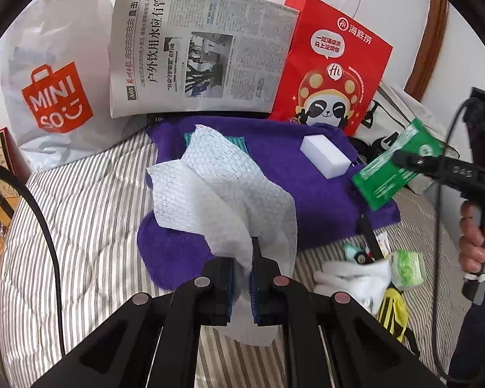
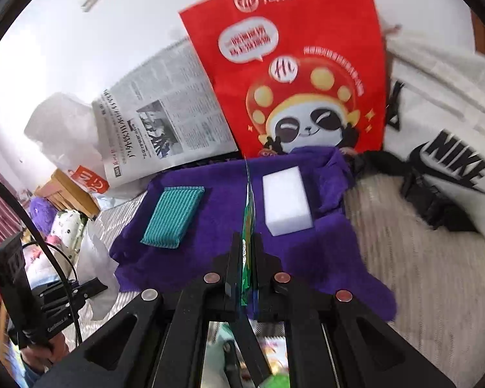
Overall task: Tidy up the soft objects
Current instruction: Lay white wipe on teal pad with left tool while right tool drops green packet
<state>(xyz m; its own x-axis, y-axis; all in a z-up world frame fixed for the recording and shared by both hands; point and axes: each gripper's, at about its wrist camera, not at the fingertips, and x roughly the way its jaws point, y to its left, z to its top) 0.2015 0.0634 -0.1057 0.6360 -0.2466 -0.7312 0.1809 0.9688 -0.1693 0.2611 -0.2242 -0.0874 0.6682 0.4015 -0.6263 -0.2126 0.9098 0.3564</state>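
A purple towel lies spread on the striped bed. On it rest a white sponge block and a teal striped scrub pad. My left gripper is shut on a white textured cloth and holds it above the towel's near left part. My right gripper is shut on a flat green packet, held edge-on over the towel's right side. The left gripper also shows at the lower left of the right wrist view.
A red panda paper bag, a newspaper and a white MINISO bag stand behind the towel. A white Nike bag lies right. White socks, a green pack and a yellow item lie near right.
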